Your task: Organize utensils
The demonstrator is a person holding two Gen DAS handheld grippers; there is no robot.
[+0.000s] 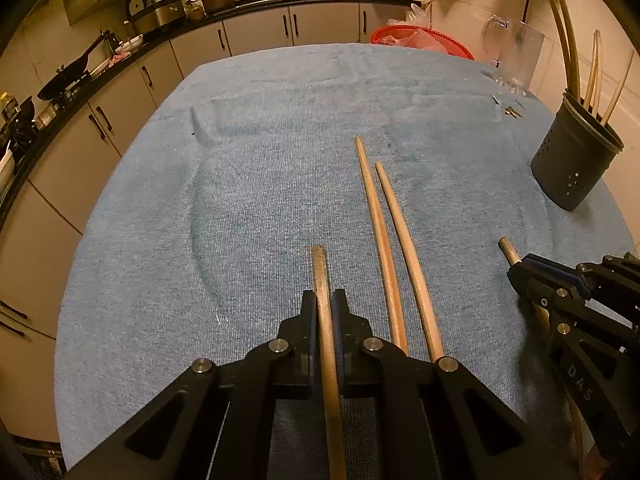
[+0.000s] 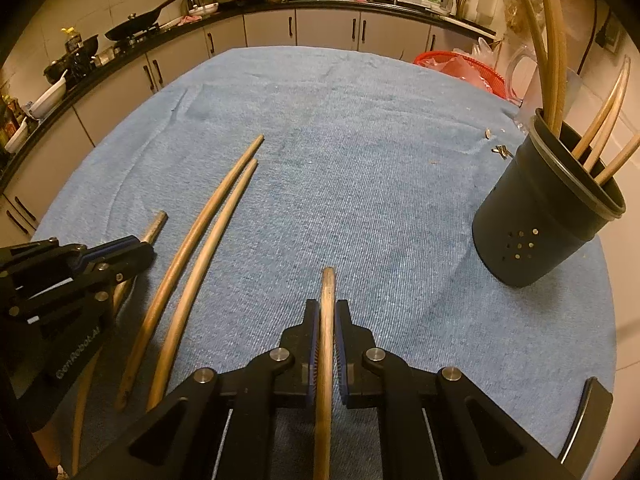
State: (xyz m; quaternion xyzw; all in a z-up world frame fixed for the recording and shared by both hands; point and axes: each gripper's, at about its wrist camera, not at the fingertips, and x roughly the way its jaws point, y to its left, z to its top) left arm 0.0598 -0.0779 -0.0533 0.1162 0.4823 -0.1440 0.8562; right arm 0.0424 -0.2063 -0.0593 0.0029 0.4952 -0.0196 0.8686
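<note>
Left gripper [image 1: 325, 300]: jaws clenched on a wooden chopstick [image 1: 320, 276], pads pressing it from both sides; its blunt end sticks out past the jaw tips over the blue cloth.

Right gripper [image 2: 328, 308]: jaws clamped on a second chopstick [image 2: 328, 280] in the same way, its end poking out just beyond the tips.

Loose chopsticks: a pair [image 1: 384, 216] lies side by side on the cloth between the two grippers — nearly parallel, close together, thin ends pointing toward the far edge of the worktop.

Holder: a dark round utensil holder [image 2: 536, 224] with small holes in its wall stands upright on the right side of the worktop, well apart from the loose pair; several pale chopsticks [image 2: 596, 140] already lean inside it.

Worktop: a round worktop covered by a blue towel [image 1: 280, 128]; a few tiny bits of debris lie near the holder.

Beyond the worktop: a red basket [image 1: 420, 38] and a clear jug [image 1: 496, 40] at the far right edge — behind them kitchen cabinets [image 1: 256, 36], with a wok [image 2: 140, 20] on the stove.
</note>
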